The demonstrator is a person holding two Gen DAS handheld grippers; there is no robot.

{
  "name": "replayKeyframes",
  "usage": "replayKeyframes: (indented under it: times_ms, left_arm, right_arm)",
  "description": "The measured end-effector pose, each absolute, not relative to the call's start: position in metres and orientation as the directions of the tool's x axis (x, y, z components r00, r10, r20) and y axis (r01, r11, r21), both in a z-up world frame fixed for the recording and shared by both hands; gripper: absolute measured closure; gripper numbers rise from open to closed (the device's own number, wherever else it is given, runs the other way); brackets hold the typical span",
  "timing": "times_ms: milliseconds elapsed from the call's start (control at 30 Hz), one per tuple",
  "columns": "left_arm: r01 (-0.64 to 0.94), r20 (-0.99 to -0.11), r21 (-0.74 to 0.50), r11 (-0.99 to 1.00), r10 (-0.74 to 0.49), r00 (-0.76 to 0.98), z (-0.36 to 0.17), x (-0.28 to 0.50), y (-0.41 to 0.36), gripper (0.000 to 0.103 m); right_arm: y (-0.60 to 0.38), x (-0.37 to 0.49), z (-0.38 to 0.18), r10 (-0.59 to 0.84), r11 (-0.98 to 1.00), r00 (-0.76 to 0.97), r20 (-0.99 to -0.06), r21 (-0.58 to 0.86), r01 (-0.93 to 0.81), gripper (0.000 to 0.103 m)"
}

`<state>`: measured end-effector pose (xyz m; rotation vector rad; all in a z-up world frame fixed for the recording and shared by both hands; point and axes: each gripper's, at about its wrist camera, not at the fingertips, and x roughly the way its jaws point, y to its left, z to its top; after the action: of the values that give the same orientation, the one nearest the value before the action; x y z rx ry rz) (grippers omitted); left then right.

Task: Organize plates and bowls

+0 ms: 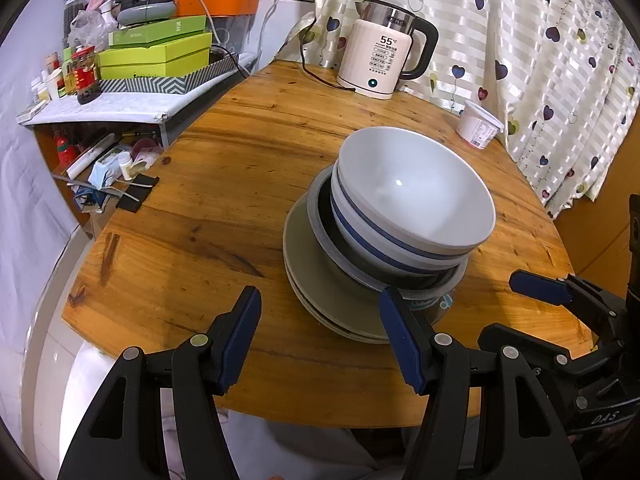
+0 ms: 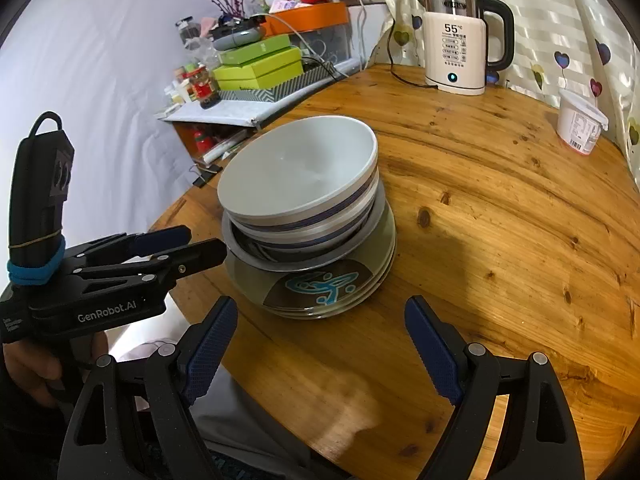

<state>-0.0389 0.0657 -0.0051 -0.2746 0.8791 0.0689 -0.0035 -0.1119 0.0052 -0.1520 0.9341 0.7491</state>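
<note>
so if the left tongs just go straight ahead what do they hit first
Probably the plates under the bowls. The open left tongs point at the stack's near edge, and the right finger already overlaps the plate rim in view, though depth is unclear.

Home dining nook: kettle [image 1: 383, 46], cluttered shelf [image 1: 100, 108].

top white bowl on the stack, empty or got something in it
Empty. The top white bowl shows only bare glossy white inside in both wrist views, with one light glint near the bottom; it sits upright, nested in the striped bowls below.
</note>
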Motion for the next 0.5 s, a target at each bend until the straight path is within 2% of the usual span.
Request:
replayKeyframes:
  times_ms: [500]
  left_arm:
    - [-0.166,-0.767,-0.209,0.964,-0.056,0.64,-0.0026,-0.0422,0.0626,0.041]
  right_arm:
    - [-0.1123,-0.0034,0.0075,0.513,0.745,0.374,-0.773,0.183,-0.642,0.017]
